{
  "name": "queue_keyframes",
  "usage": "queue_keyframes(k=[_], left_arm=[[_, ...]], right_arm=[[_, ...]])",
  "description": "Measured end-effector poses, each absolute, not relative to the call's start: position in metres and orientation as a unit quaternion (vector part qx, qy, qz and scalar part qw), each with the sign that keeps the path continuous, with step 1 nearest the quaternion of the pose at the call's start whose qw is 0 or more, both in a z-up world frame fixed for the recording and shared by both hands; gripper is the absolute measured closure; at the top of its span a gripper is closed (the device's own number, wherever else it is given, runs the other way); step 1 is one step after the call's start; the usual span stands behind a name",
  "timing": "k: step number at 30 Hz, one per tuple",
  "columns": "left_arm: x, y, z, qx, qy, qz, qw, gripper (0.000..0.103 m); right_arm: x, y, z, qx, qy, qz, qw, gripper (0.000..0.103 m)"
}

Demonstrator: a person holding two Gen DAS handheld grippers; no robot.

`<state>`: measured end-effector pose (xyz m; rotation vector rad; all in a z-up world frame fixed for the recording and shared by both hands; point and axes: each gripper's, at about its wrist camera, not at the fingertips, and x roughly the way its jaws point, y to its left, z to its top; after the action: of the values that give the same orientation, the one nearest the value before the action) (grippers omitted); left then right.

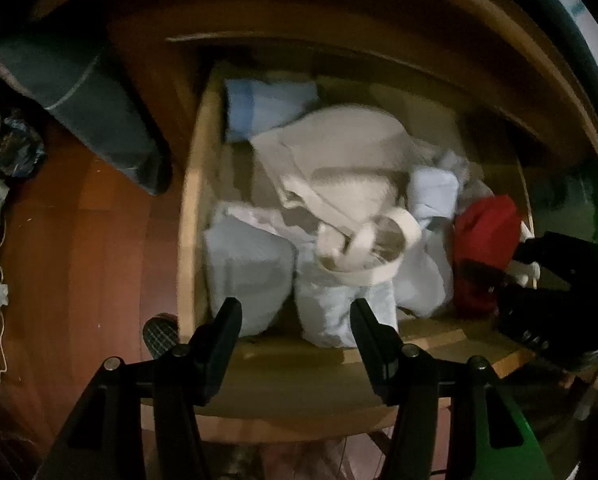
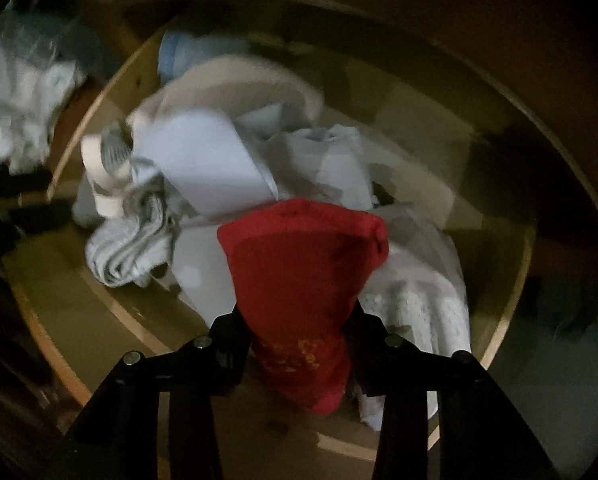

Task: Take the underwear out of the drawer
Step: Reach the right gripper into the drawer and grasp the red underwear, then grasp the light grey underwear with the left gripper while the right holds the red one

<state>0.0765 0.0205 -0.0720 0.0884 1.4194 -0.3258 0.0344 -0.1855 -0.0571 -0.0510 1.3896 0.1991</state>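
Note:
The wooden drawer (image 1: 191,240) stands pulled out and is full of folded clothes. A piece of red underwear (image 2: 299,264) is pinched between the fingers of my right gripper (image 2: 297,314), which is shut on it; the cloth bulges up over the pile near the drawer's front right. From the left wrist view the same red underwear (image 1: 487,236) shows at the drawer's right end, with the right gripper (image 1: 515,270) on it. My left gripper (image 1: 295,308) is open over the drawer's front edge, above pale blue folded cloth (image 1: 247,264), holding nothing.
A beige garment (image 1: 339,168) with a looped waistband lies in the drawer's middle. A white knitted piece (image 2: 419,304) sits by the red one, grey striped socks (image 2: 127,248) to the left. A dark cloth (image 1: 79,92) hangs over the red-brown floor (image 1: 79,240) left of the drawer.

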Motion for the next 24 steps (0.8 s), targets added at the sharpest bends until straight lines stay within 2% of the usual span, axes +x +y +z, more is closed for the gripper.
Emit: queue_keyframes(k=[9,24], left_arm=[[0.076,0.001,-0.08,0.04,0.663,-0.161,0.73,0.045],[0.09,-0.017,-0.113,0.041,0.705,-0.149,0.692,0.045]], right_arm=[[0.014,-0.225,-0.02,0.097,0.574,0.047,0.812,0.064],[0.025,-0.227,-0.024,0.138,0.548,0.029,0.825,0.064]])
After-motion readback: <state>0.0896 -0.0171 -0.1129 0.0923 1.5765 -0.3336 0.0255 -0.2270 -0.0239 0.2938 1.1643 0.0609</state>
